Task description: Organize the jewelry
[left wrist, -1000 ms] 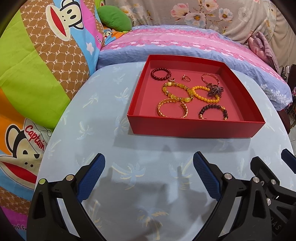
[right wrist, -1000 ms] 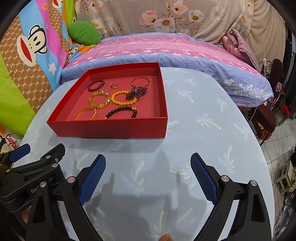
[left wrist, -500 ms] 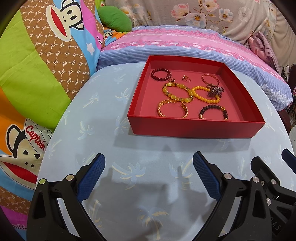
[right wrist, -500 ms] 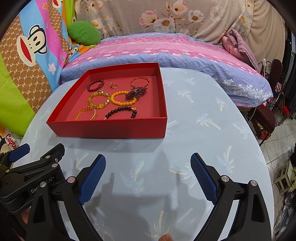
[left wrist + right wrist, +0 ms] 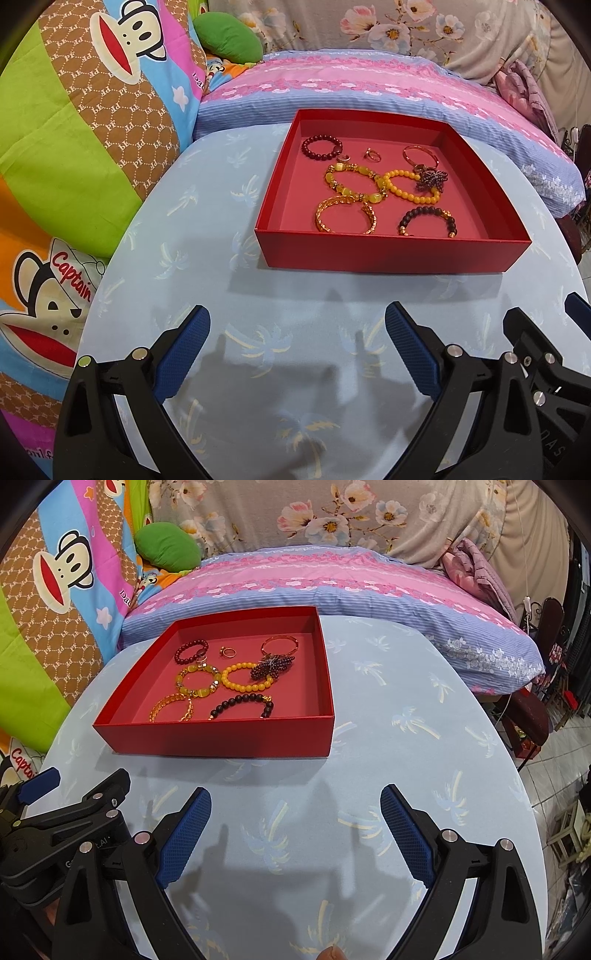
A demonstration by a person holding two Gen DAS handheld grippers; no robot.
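A shallow red box (image 5: 388, 254) (image 5: 221, 738) rests on the round table with the pale blue palm-print cloth (image 5: 295, 332). Inside lie several bracelets: a dark red bead one (image 5: 320, 147), a yellow bead one (image 5: 410, 186), a gold bangle (image 5: 345, 219) and a dark bead one (image 5: 426, 221), plus a purple brooch (image 5: 430, 179) and small rings (image 5: 371, 155). My left gripper (image 5: 297, 350) hovers open over bare cloth in front of the box. Beside it my right gripper (image 5: 295, 830) is open too, holding nothing.
Cartoon-monkey cushions (image 5: 74, 129) press against the table's left edge. A pink and blue striped pillow (image 5: 369, 85) lies behind the box. Bare cloth spreads right of the box (image 5: 406, 701). Chairs and a tiled floor (image 5: 554, 775) show past the right edge.
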